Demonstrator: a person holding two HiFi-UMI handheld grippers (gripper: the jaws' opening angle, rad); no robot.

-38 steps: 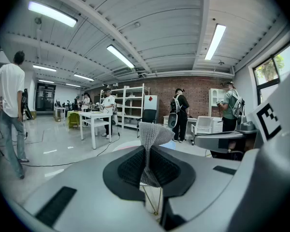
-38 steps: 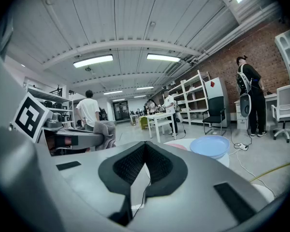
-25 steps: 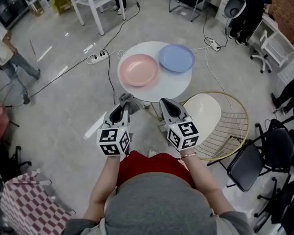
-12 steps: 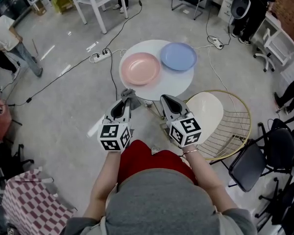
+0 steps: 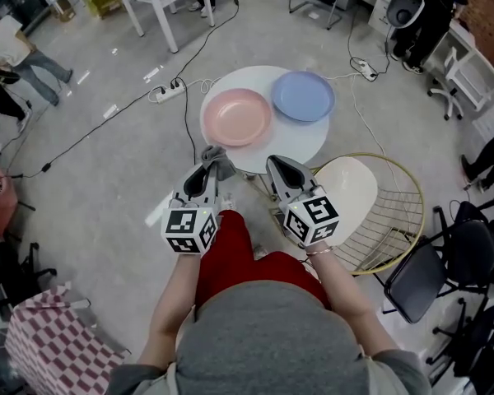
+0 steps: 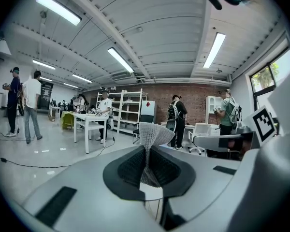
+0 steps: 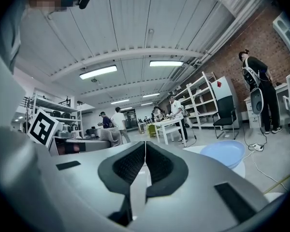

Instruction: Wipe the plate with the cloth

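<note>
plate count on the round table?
2. The pink plate sits on the left of the round white table; the blue plate lies right of it, slightly farther away. Nothing on the table could hide a third.

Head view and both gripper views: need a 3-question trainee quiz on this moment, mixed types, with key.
1. True or false: the right gripper is shut with nothing between its jaws.
2. What does the left gripper hold? A) a cloth B) a sponge C) nothing
3. Fill in: of the two plates on the round white table, the one nearer the person is ____ in colour.

Key
1. True. The jaws meet and nothing is between them.
2. A. The cloth is pinched between the jaws and sticks up past them.
3. Pink. The pink plate sits on the near left part of the table.
</note>
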